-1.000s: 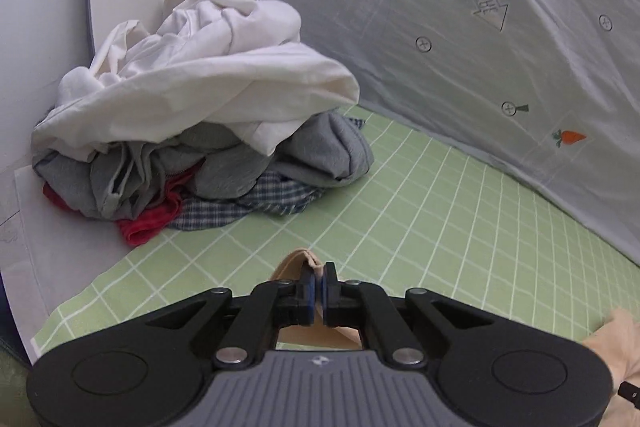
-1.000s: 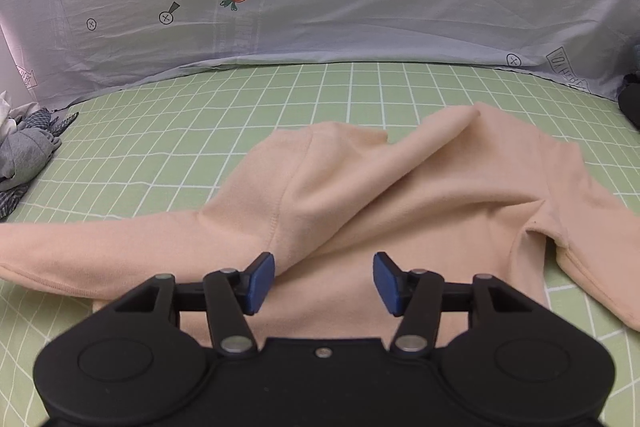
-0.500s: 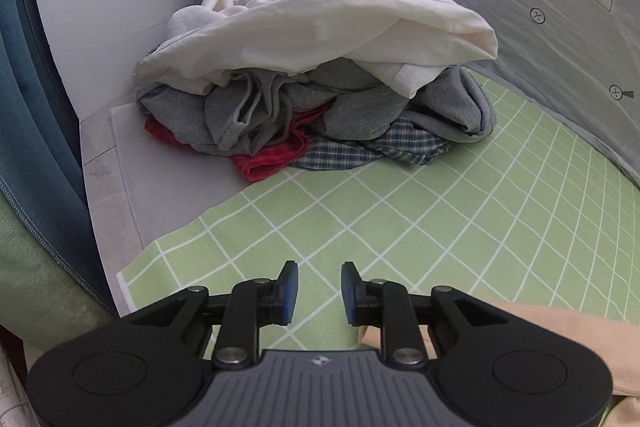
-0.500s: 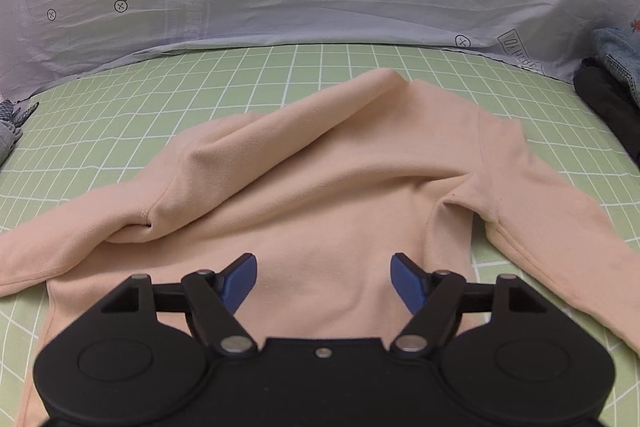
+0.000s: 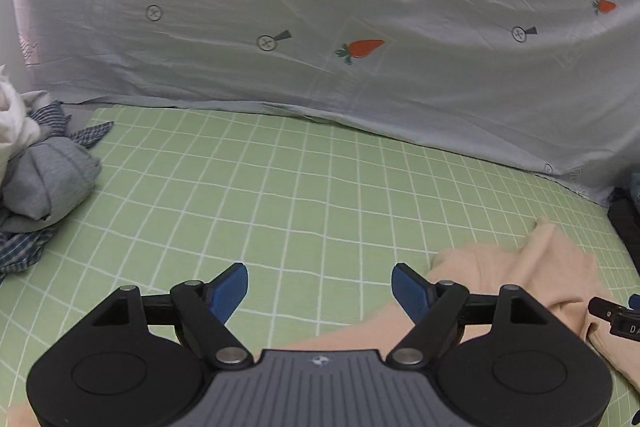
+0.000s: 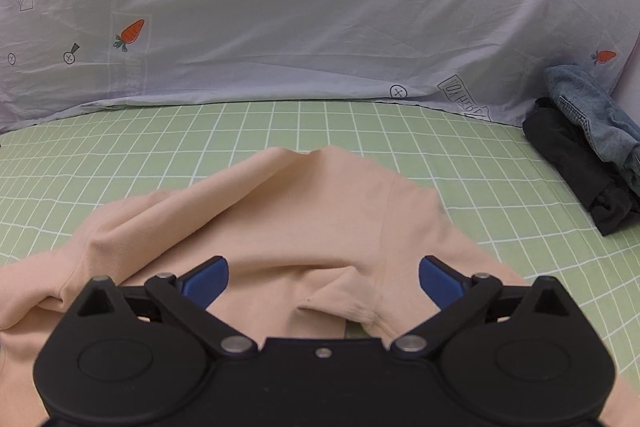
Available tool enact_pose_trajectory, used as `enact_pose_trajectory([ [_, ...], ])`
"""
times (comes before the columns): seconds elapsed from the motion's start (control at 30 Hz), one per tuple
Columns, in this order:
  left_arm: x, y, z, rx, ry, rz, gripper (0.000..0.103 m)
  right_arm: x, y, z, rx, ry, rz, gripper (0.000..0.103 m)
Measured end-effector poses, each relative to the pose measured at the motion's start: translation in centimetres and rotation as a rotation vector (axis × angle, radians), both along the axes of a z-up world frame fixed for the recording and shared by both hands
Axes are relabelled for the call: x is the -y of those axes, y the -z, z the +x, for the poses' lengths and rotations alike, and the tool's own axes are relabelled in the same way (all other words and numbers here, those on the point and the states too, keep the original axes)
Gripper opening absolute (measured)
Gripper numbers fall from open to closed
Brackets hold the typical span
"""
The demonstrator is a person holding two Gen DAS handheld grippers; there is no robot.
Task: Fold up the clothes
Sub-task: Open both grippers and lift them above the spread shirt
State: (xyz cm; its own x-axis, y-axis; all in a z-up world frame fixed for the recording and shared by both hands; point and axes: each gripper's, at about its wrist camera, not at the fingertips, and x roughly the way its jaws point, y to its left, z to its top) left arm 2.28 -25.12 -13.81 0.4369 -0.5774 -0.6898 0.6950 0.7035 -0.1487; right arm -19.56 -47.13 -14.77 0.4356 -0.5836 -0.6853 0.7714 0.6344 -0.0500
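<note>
Currently spread flat on the green-gridded tabletop (image 5: pixel 280 187): one peach long-sleeved top (image 6: pixel 320 219), body rumpled by a diagonal ridge, one sleeve running off to the left and the other to the right under the right gripper. No fold line visible in it; to be rated as laid out, not folded.

Left gripper (image 5: pixel 318 273): jaws wide apart, nothing between them, hovering over bare tabletop just left of the top's edge (image 5: pixel 520 267). Right gripper (image 6: pixel 322 263): jaws likewise wide apart, holding nothing, poised directly above the right armpit seam of the top. Contact with the cloth not determinable from either view.

At the far right, beside the backdrop sheet (image 5: pixel 320 7): a compact stack (image 6: pixel 580 147) of a black garment with a denim one on top, apparently folded. Origin of that stack not determinable from one moment.

At the far left: a loose heap (image 5: pixel 44 171) of grey, checked and white garments, crumpled and unfolded.

Judged progress: partway. Counted as done, at most, the two stacked pieces. Left to do, by appearance: sleeves and body of the peach top to be brought into a folded packet, then the whole of the left-hand heap.
</note>
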Motion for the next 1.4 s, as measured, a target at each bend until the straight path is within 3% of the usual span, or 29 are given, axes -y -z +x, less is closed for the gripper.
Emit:
enact_pose_trajectory([
  [0.13,6.4,1.9,1.0,-0.064,0.185,0.019,0.080,4.4,1.4,0.0,0.000,0.026,0.021,0.103],
  [0.27,11.8,4.9,2.5,-0.138,0.307,0.099,0.080,8.5,3.0,1.3,-0.014,0.006,0.058,0.103],
  [0.37,14.0,6.6,2.5,-0.139,0.360,0.158,0.078,11.1,4.1,2.4,-0.037,-0.024,0.047,0.102],
  [0.47,14.5,7.4,2.6,-0.154,0.363,0.179,0.057,12.9,4.8,2.6,-0.021,-0.008,0.063,0.099],
  [0.5,14.5,7.4,2.8,-0.161,0.366,0.163,0.044,13.4,5.0,2.6,-0.016,-0.003,0.068,0.097],
  [0.53,14.4,7.4,2.9,-0.169,0.368,0.148,0.014,14.0,5.2,2.4,-0.003,0.016,0.084,0.096],
  [0.57,14.4,7.5,3.1,-0.190,0.360,0.140,0.005,14.3,5.2,2.2,0.009,0.036,0.101,0.084],
  [0.6,14.4,7.5,3.4,-0.209,0.352,0.131,0.006,14.7,5.2,1.8,0.030,0.058,0.119,0.072],
  [0.67,14.2,7.0,3.5,-0.170,0.347,0.130,0.006,15.0,4.9,1.3,0.066,0.100,0.128,0.046],
  [0.7,14.3,6.5,4.0,-0.129,0.333,0.136,0.005,15.1,4.8,1.1,0.082,0.100,0.133,0.039],
  [0.73,14.4,6.0,4.4,-0.089,0.318,0.141,0.005,15.3,4.6,1.0,0.088,0.104,0.131,0.018],
  [0.77,14.5,5.2,5.3,-0.060,0.294,0.133,0.005,15.4,4.5,1.0,0.076,0.116,0.122,0.005],
  [0.97,13.9,1.5,10.9,0.166,0.091,0.098,0.008,17.1,3.5,1.3,0.137,0.132,0.096,0.005],
  [1.03,14.3,0.7,11.7,0.240,0.010,0.101,0.017,16.8,3.1,2.3,0.120,0.121,0.057,0.006],
  [1.1,14.4,0.1,11.7,0.274,-0.014,0.140,0.036,16.1,2.5,3.2,0.085,0.111,0.013,0.020],
  [1.13,13.5,0.3,10.8,0.249,-0.009,0.146,0.044,15.6,2.3,3.5,0.067,0.107,-0.005,0.045],
  [1.17,12.6,0.4,10.0,0.224,-0.003,0.153,0.045,14.9,2.0,3.4,0.071,0.111,-0.011,0.065],
  [1.27,10.0,0.9,7.6,0.149,0.014,0.172,0.053,12.3,1.3,2.7,0.072,0.100,0.012,0.071],
  [1.4,6.5,1.5,4.4,0.049,0.036,0.197,0.054,6.3,1.5,1.3,0.014,0.056,0.056,0.081],
])
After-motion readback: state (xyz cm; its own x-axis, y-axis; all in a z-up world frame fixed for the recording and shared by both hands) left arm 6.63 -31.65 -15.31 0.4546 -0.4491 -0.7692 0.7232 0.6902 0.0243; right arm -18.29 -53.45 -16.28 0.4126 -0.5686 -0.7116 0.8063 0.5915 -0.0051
